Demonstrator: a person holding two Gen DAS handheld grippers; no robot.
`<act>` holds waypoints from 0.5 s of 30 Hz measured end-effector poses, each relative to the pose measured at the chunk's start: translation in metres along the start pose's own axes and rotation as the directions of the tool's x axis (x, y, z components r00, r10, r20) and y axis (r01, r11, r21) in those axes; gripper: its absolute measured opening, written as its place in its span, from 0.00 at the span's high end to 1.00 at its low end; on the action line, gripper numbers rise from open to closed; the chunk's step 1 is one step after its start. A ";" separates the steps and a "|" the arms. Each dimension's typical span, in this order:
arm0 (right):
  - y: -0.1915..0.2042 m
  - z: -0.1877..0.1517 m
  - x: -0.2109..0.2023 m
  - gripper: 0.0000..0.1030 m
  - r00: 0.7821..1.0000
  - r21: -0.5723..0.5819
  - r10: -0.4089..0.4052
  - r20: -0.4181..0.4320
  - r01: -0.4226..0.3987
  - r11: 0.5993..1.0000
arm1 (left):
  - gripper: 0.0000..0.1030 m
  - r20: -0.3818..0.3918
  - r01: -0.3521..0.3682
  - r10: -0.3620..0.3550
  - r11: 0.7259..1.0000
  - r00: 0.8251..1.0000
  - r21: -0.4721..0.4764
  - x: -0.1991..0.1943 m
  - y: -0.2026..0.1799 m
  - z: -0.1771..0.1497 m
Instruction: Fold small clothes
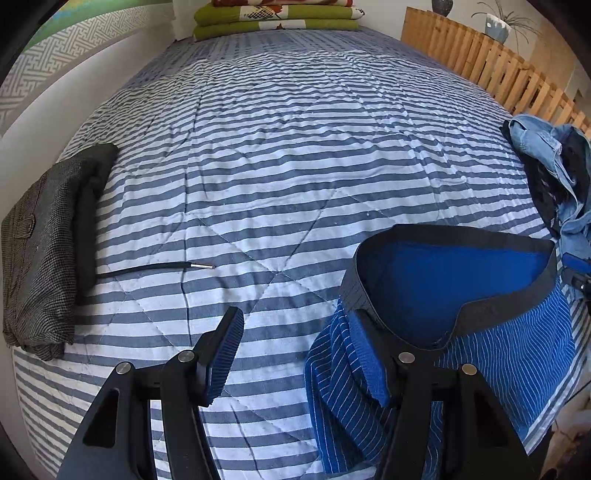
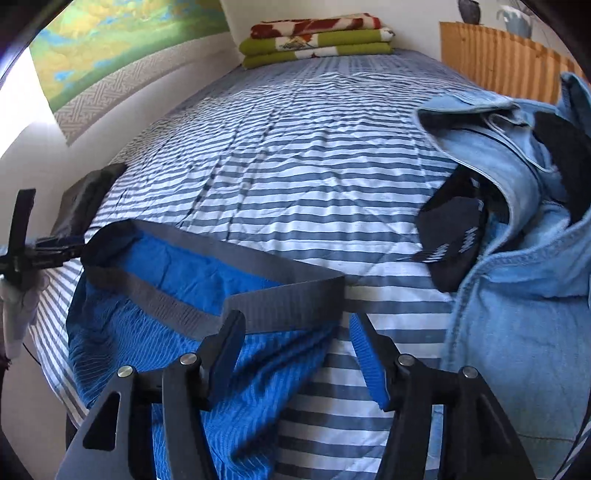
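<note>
Blue pinstriped shorts [image 1: 480,295] with a grey elastic waistband [image 2: 288,295] lie on the striped quilt near its front edge, the waist gaping open. My left gripper [image 1: 297,350] is open wide. Its right finger [image 1: 369,354] sits in the fabric at the left end of the shorts; its left finger is over bare quilt. My right gripper [image 2: 295,350] is open too. The right end of the waistband lies just ahead of and between its fingers. The left gripper [image 2: 33,254] also shows at the far left of the right wrist view.
A folded grey tweed garment [image 1: 40,258] with a black one lies at the left, a black cord [image 1: 159,267] trailing from it. A pile of denim [image 2: 517,240] and black cloth [image 2: 454,236] sits at the right. Folded blankets [image 1: 277,18] lie at the far end, a wooden slatted board [image 1: 480,59] along the right.
</note>
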State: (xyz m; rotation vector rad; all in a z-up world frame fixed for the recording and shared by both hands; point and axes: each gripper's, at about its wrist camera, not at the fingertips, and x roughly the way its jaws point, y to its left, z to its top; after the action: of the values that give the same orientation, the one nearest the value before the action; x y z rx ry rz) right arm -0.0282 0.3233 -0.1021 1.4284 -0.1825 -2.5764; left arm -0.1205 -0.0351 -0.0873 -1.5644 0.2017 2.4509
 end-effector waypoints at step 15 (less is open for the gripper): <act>-0.018 0.006 0.001 0.96 0.999 0.100 -0.020 0.049 0.015 0.995 | 0.39 0.018 0.012 -0.012 1.000 1.000 -0.016 -0.009 0.014 0.004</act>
State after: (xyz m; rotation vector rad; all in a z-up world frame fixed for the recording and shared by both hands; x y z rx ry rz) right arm -0.0356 0.3412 -0.1031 1.4049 -0.3120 -2.6530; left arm -0.1238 -0.0491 -0.0781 -1.5450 0.1693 2.4623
